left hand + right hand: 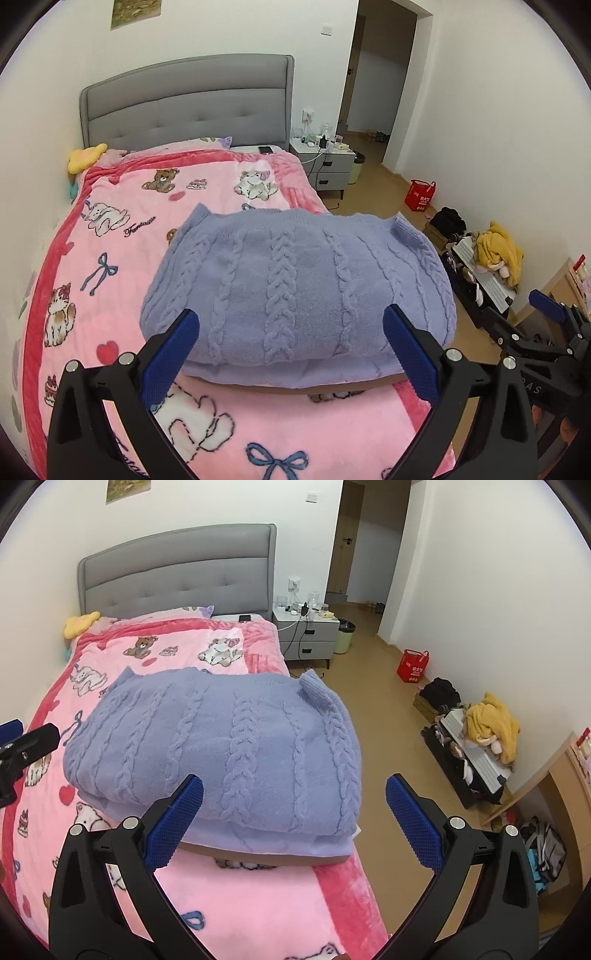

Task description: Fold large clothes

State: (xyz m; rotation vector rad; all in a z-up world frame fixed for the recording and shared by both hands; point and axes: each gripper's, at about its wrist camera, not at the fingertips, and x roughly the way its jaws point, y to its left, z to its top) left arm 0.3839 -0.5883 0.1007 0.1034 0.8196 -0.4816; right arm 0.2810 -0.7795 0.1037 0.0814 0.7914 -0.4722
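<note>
A lavender cable-knit sweater (299, 284) lies folded into a thick rectangle on the pink cartoon blanket (122, 240) of the bed, near its right edge. It also shows in the right wrist view (221, 746). My left gripper (291, 354) is open and empty, held just above the sweater's near edge. My right gripper (295, 819) is open and empty, over the sweater's near right corner. The right gripper also shows at the far right of the left wrist view (546, 325).
A grey headboard (188, 99) stands at the far end. A grey nightstand (325, 162) with cables sits right of the bed. On the wood floor are a red bag (420, 195), a green bin (344, 637) and a heap of clothes and boxes (491, 258).
</note>
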